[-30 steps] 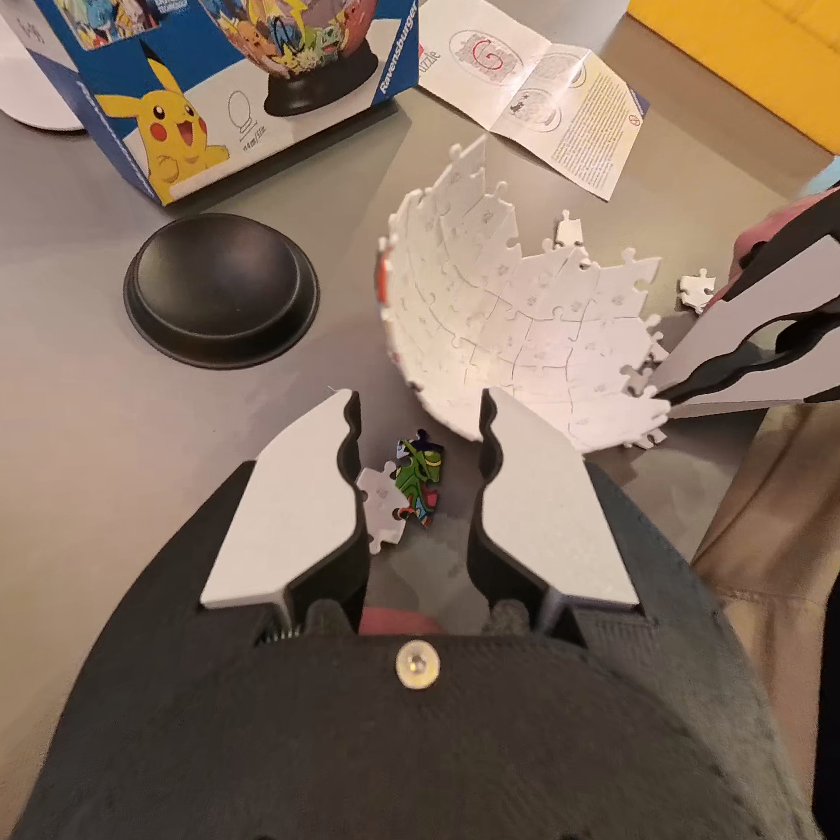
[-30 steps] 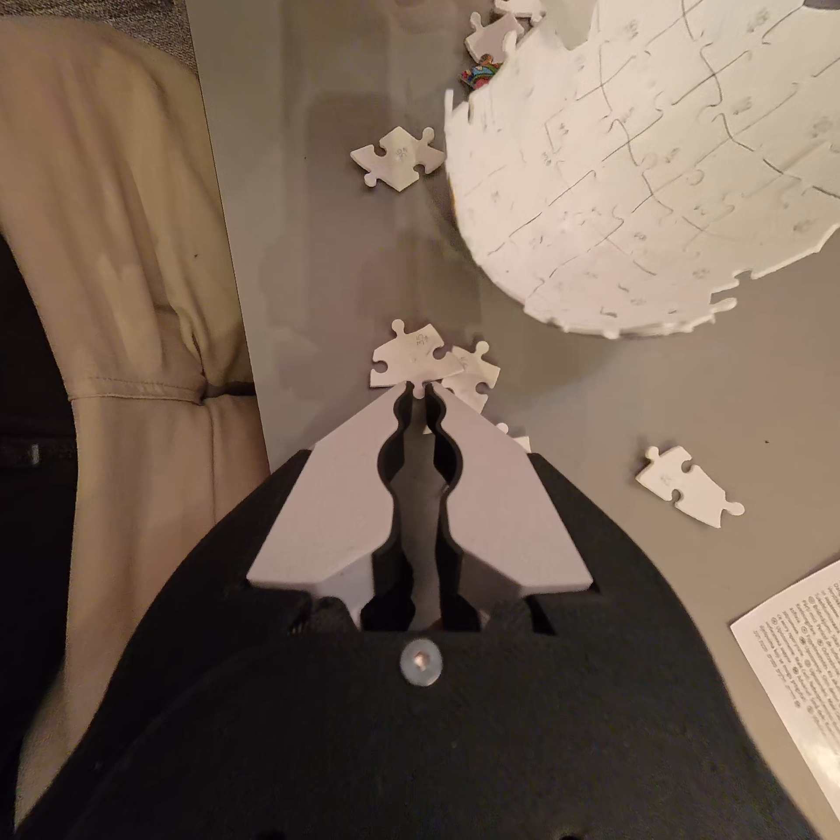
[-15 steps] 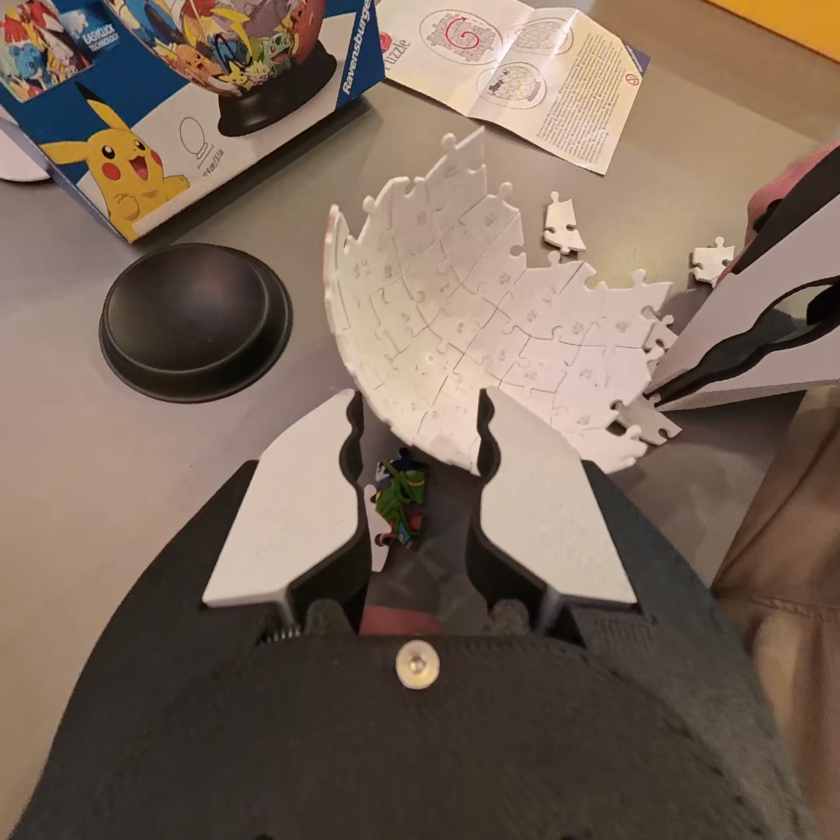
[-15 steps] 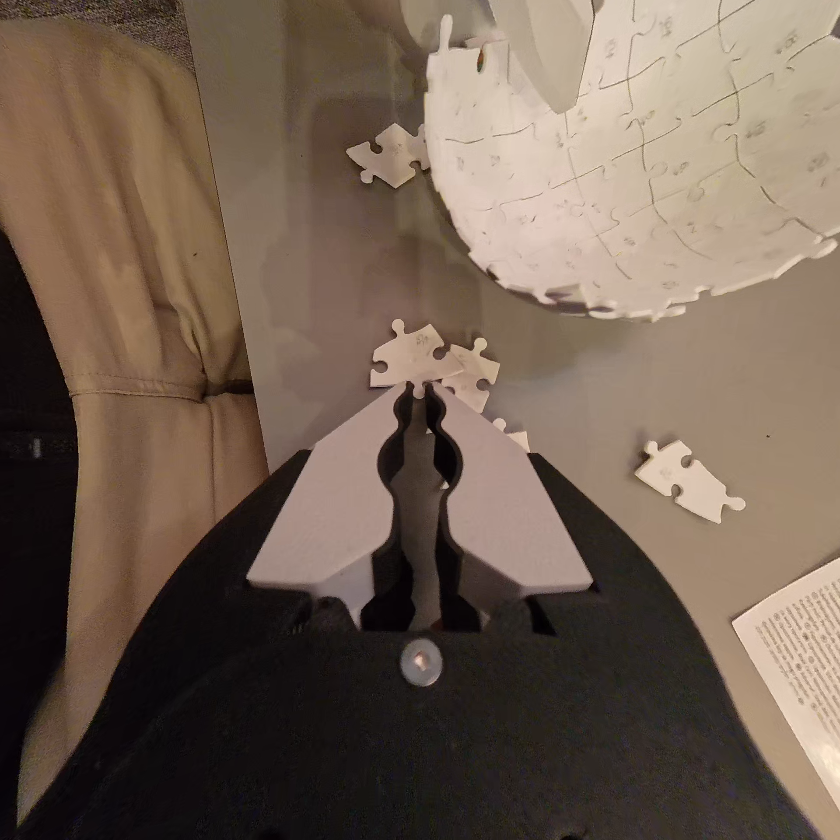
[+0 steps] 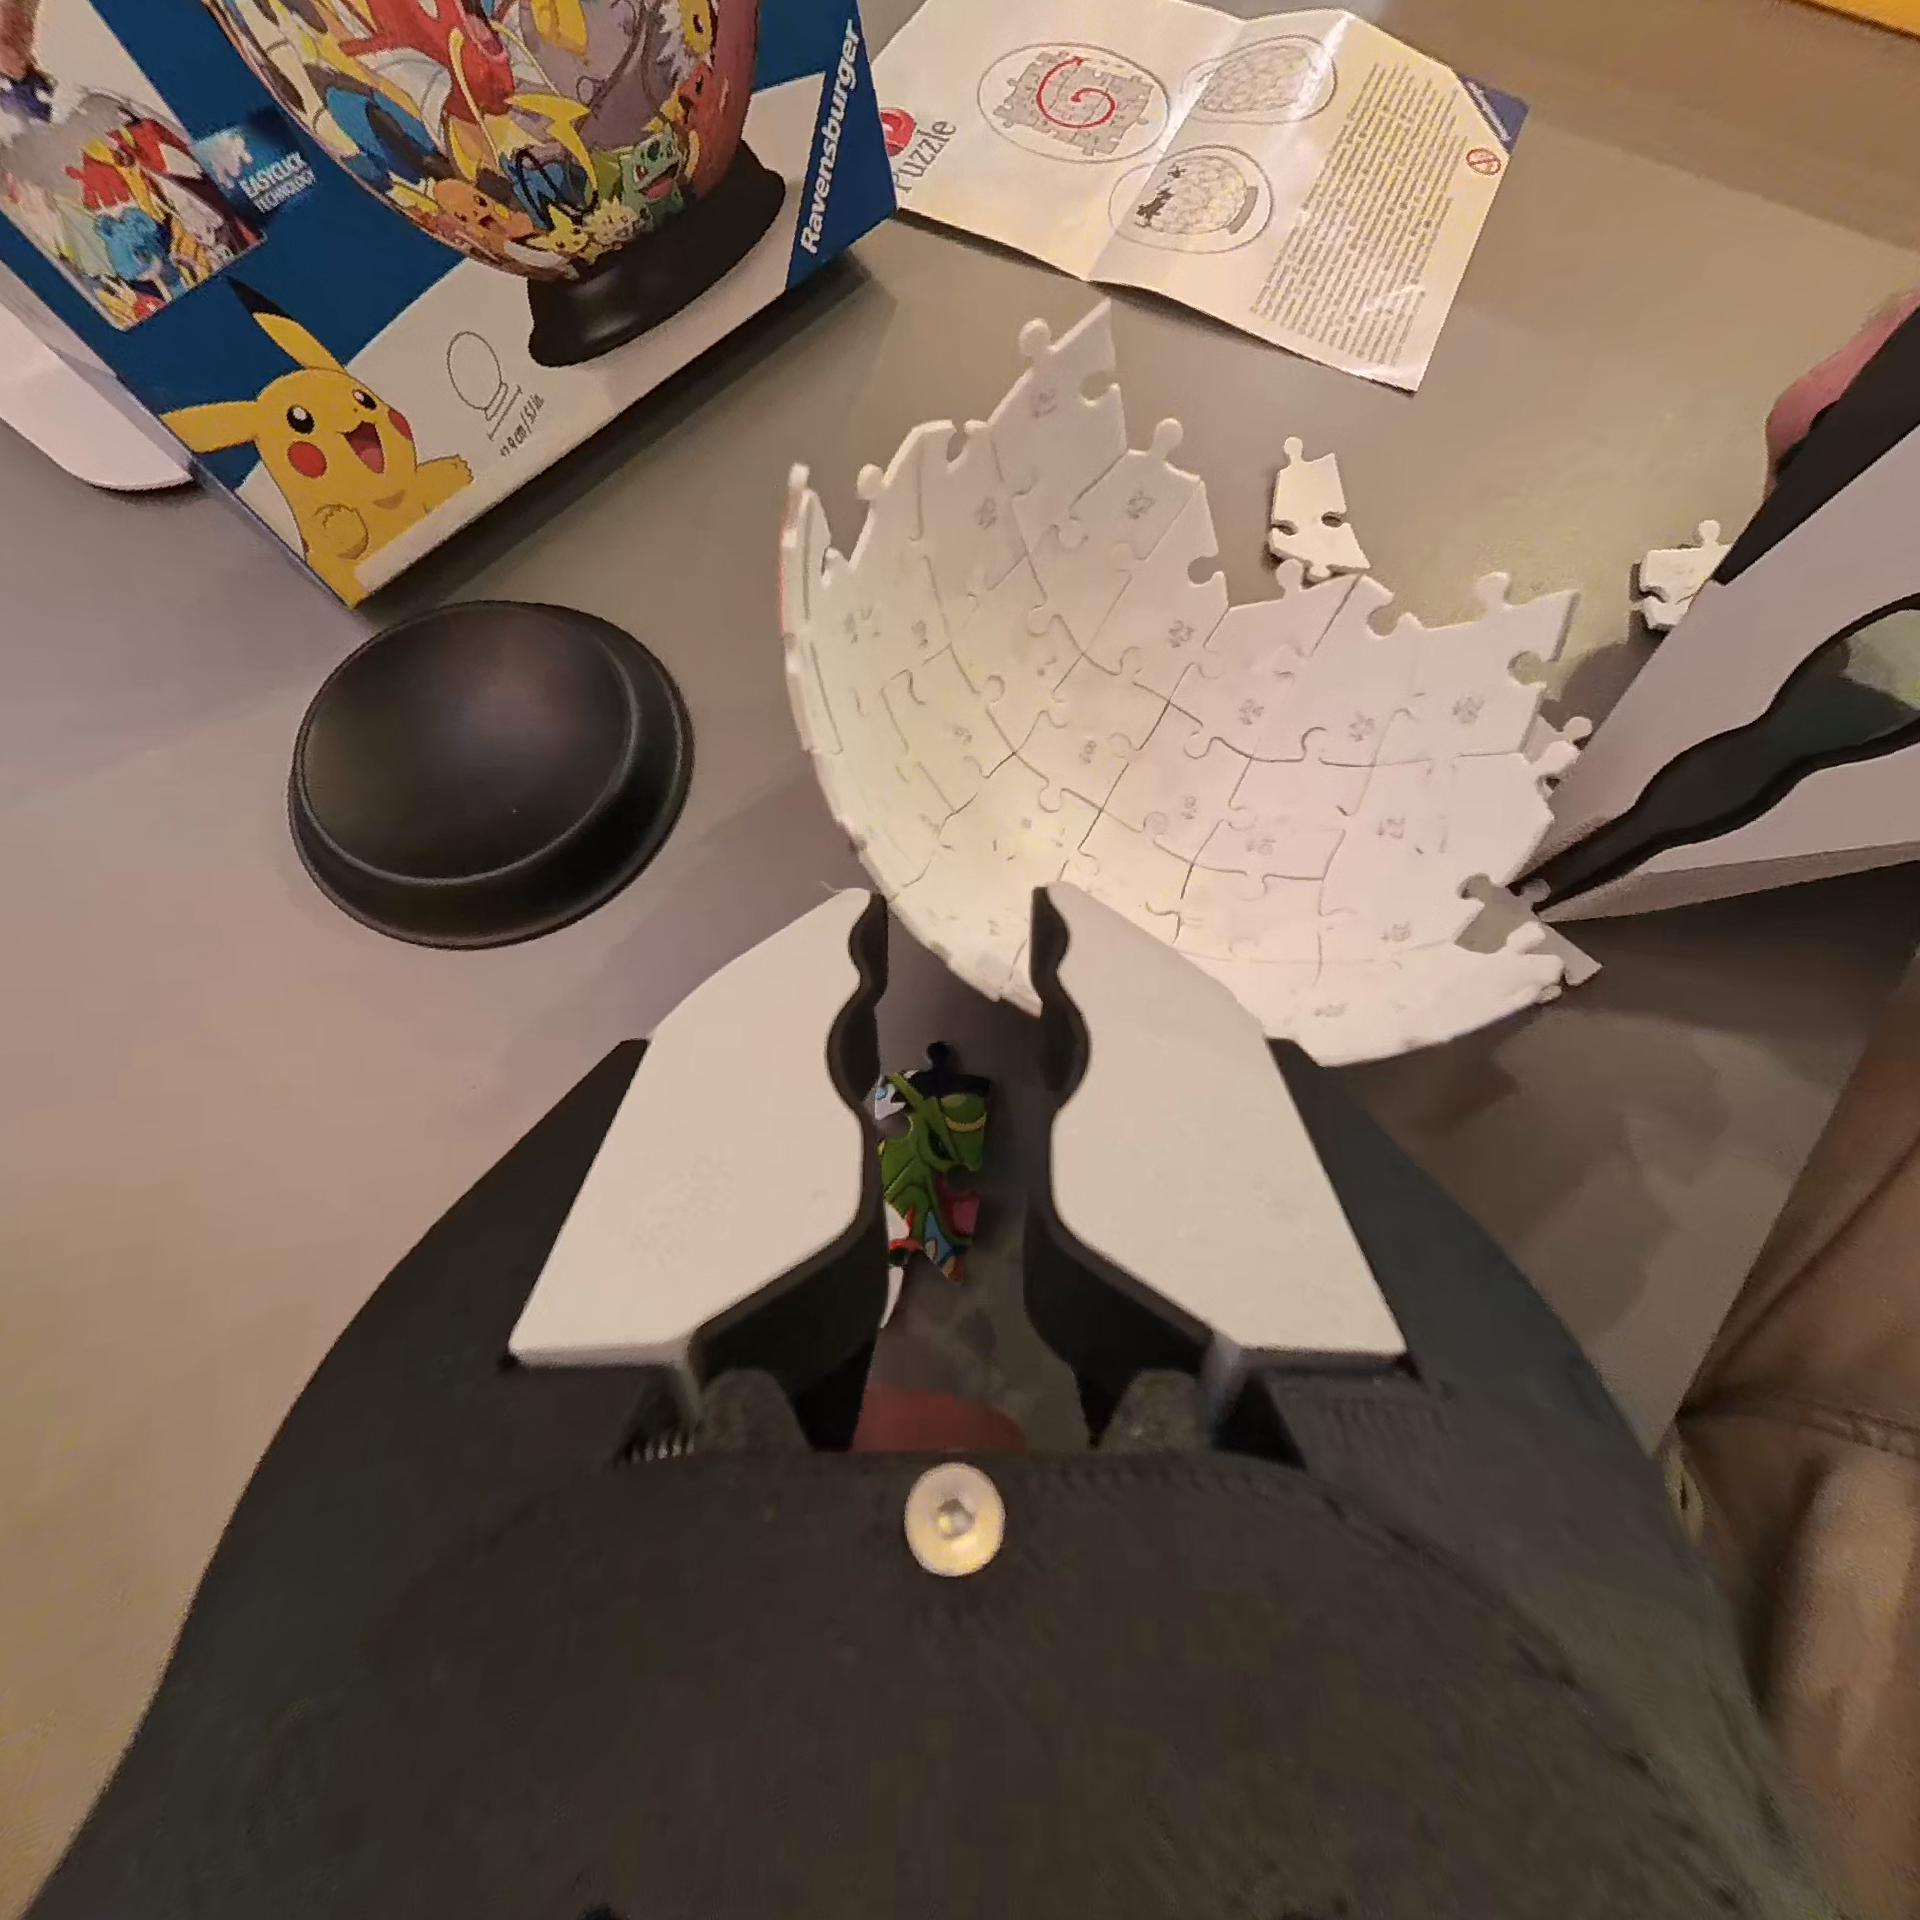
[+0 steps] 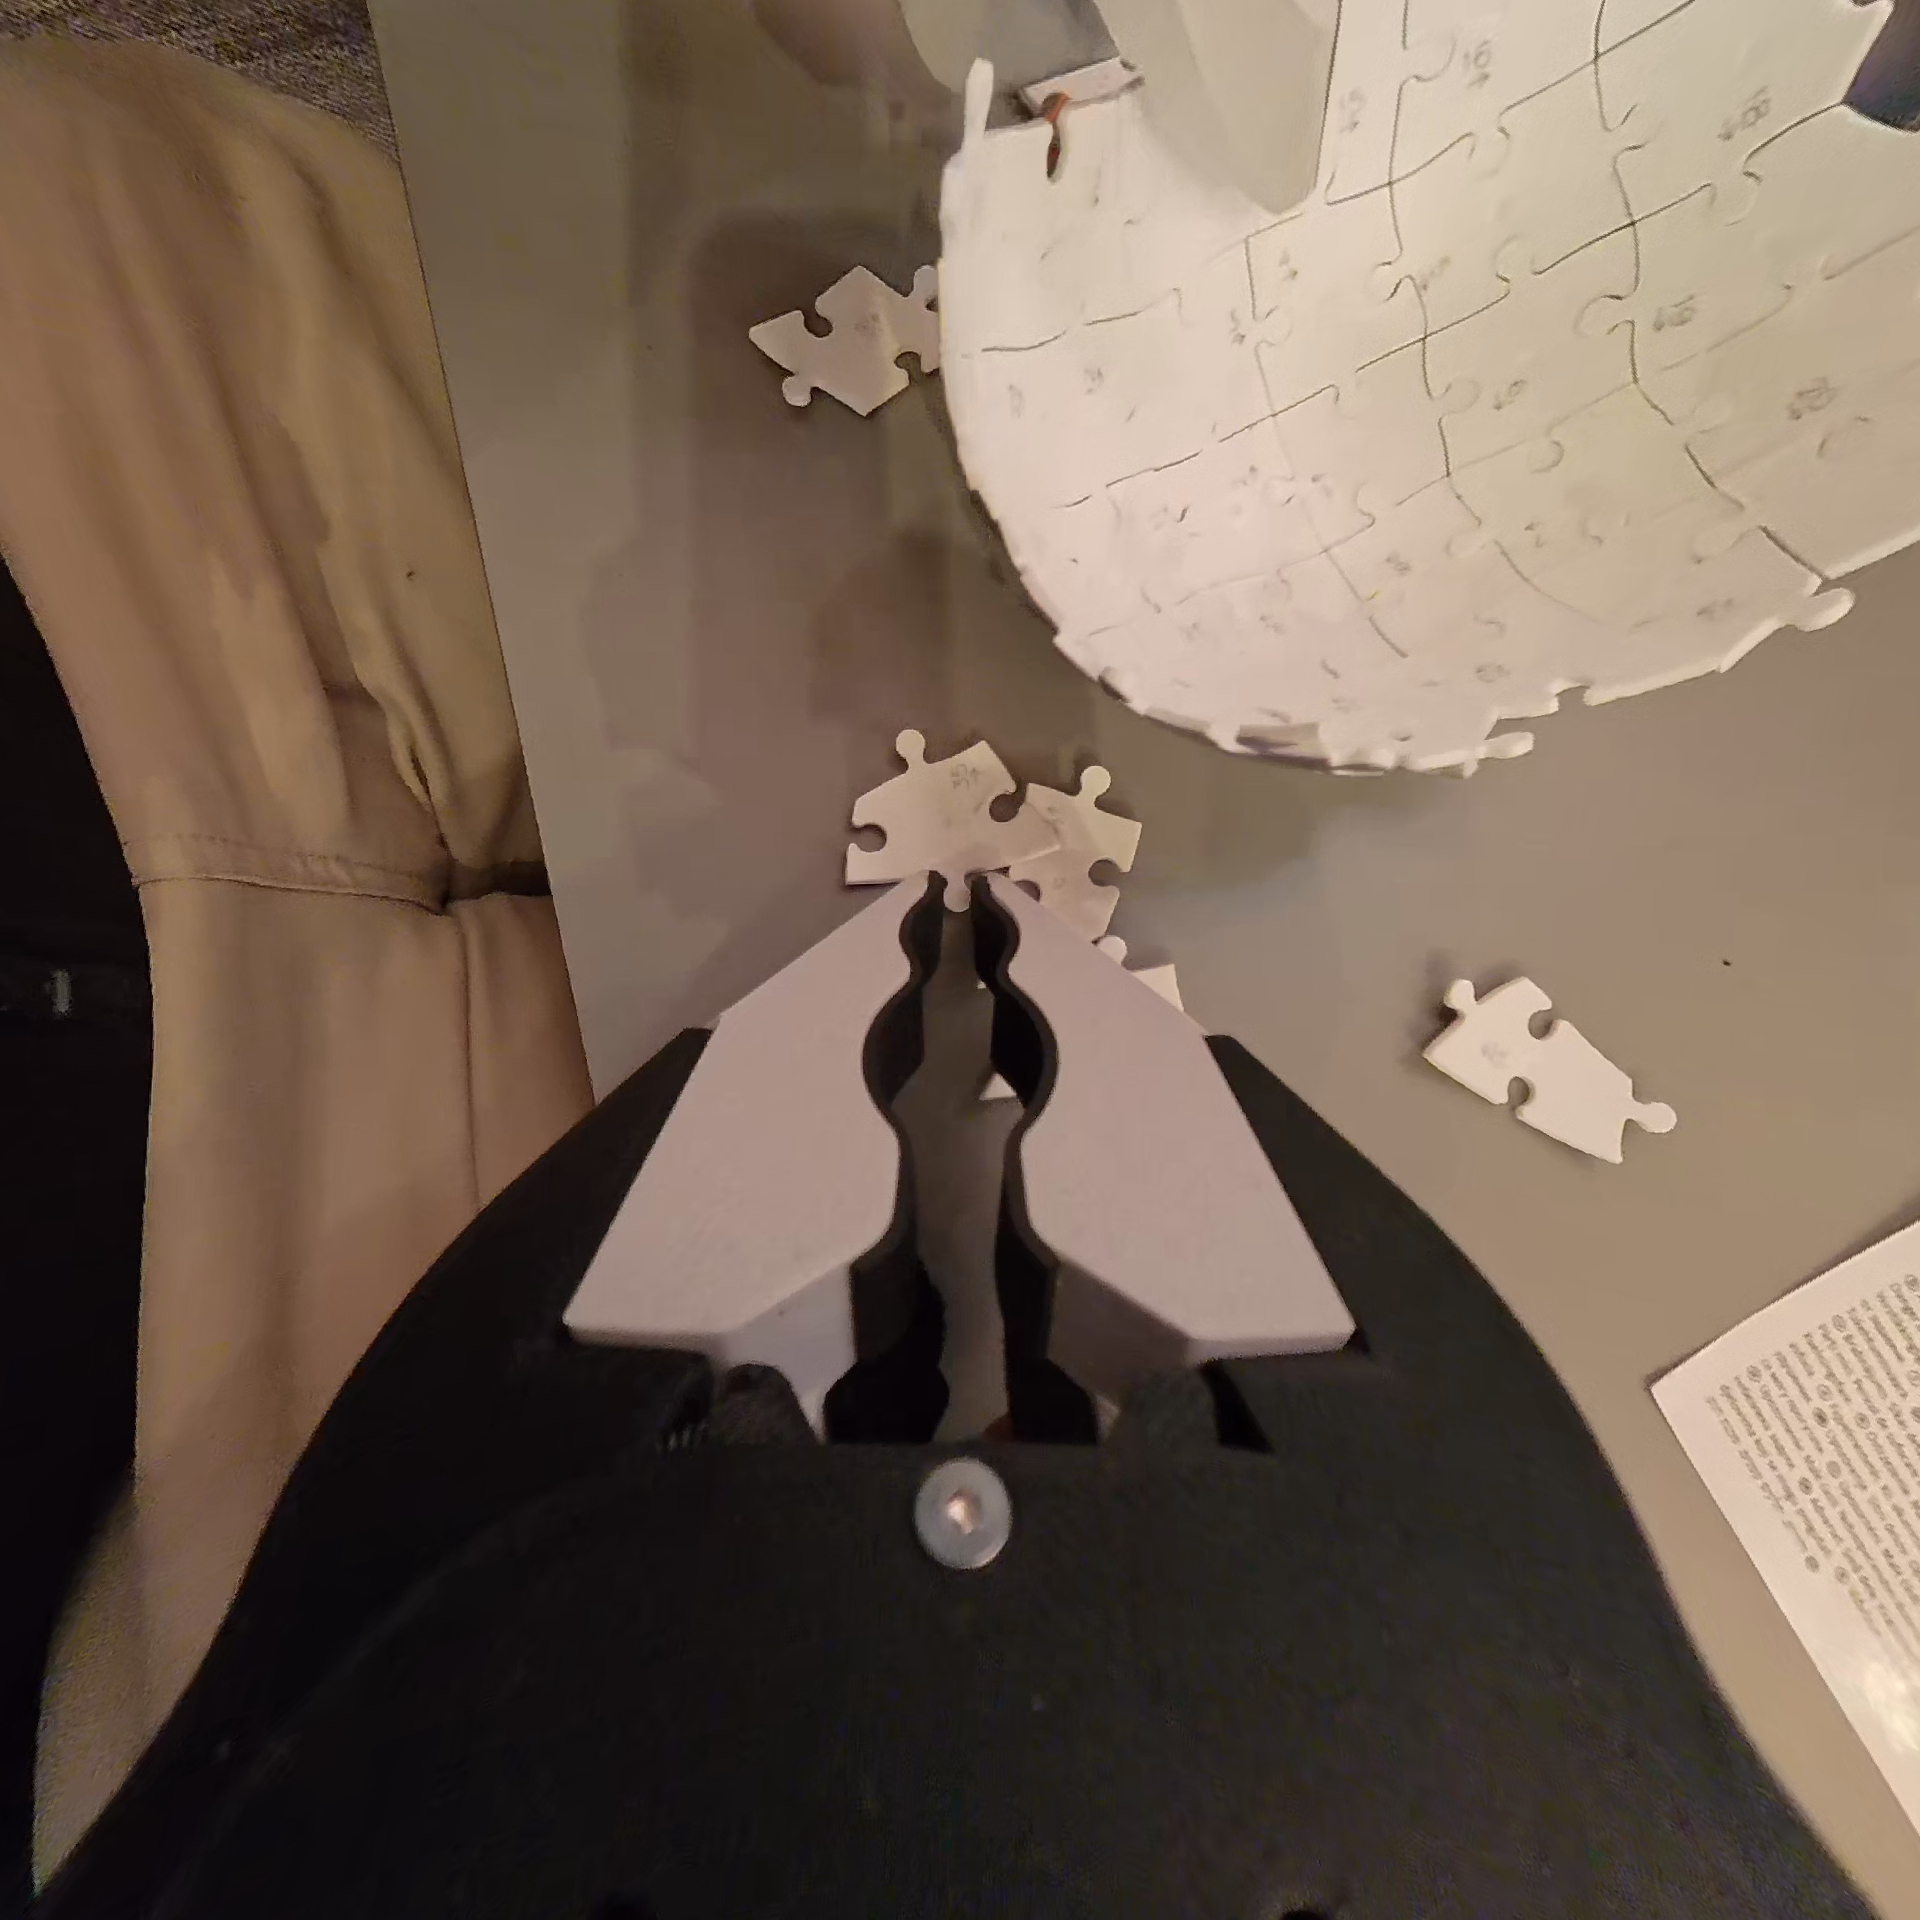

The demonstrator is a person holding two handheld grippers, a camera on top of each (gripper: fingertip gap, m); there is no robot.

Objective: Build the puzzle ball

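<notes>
Puzzle ball [image 5: 1143,748] half built, a white bowl tipped on the grey table [image 5: 208,1039] just ahead of the left gripper [image 5: 956,914], fingers spread, holding nothing | right view: right gripper [image 6: 961,888] pinches one white piece [image 6: 935,816]; ball sits ahead and to its right; it must carry the piece that way

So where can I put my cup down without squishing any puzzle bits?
Bare table lies left of the black stand, below the box. It looks crowded around the half-built ball, where loose pieces lie by the right gripper.
</notes>
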